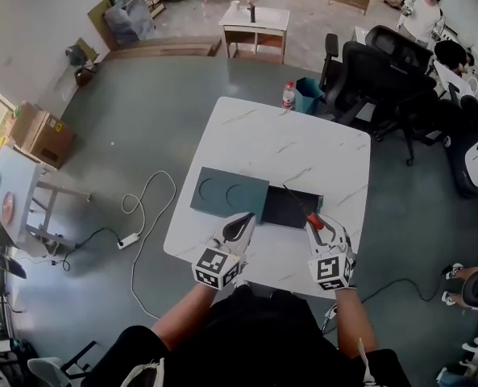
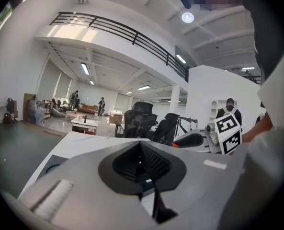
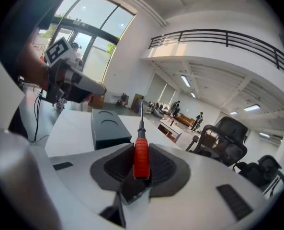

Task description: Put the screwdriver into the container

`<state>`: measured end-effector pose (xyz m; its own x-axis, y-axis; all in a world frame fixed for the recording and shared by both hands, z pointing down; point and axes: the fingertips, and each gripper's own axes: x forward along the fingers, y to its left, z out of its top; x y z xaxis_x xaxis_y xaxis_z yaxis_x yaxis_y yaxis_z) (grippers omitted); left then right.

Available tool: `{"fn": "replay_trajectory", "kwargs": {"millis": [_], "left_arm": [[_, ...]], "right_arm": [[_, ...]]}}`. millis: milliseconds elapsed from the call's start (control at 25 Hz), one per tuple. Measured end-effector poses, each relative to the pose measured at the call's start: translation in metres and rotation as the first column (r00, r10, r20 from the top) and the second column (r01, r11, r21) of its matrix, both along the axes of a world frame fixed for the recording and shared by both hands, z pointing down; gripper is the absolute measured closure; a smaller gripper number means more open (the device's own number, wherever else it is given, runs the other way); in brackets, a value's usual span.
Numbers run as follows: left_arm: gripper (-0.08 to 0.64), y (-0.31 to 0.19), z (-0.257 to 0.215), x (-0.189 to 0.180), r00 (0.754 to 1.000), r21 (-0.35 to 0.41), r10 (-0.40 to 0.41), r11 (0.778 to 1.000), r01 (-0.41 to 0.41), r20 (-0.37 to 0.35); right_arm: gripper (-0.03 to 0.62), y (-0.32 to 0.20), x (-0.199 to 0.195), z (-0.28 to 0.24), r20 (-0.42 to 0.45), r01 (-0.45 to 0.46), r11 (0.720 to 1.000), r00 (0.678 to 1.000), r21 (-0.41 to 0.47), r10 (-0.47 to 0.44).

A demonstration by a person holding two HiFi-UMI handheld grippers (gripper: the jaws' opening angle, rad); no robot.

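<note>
Right gripper [image 1: 315, 226] had its jaws clamped on the red-handled screwdriver [image 1: 305, 210], its thin shaft pointing far-left over the dark rectangular container [image 1: 275, 212] on the white desk [image 1: 287, 147]; the left gripper [image 1: 237, 230] had its jaws together, empty.

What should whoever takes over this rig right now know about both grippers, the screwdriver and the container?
right gripper: shut on the red-handled screwdriver, shaft pointing ahead toward the dark green container.
left gripper: shut, empty, near the container's near edge.
Container: on the white table, ahead of both grippers.
Done: screwdriver in hand.
Left: lower it into the container and release.
</note>
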<state>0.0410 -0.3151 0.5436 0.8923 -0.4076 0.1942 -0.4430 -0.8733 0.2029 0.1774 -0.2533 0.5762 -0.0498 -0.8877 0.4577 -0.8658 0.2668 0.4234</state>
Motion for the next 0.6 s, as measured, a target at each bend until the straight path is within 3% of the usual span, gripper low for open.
{"fn": "replay_trajectory", "kwargs": {"millis": [320,600], "left_arm": [[0.551,-0.007,0.008,0.002,1.000,-0.019,-0.009,1.000,0.009,0.024],[0.551,-0.010,0.015,0.003,0.999,-0.031,-0.016,0.999,0.018,0.038]], "right_arm": [[0.500,-0.016,0.013,0.055,-0.156,0.116,0.976,0.977,-0.183,-0.145],[0.500,-0.025,0.013,0.098,-0.211,0.227,0.913,0.927,-0.339,-0.309]]}}
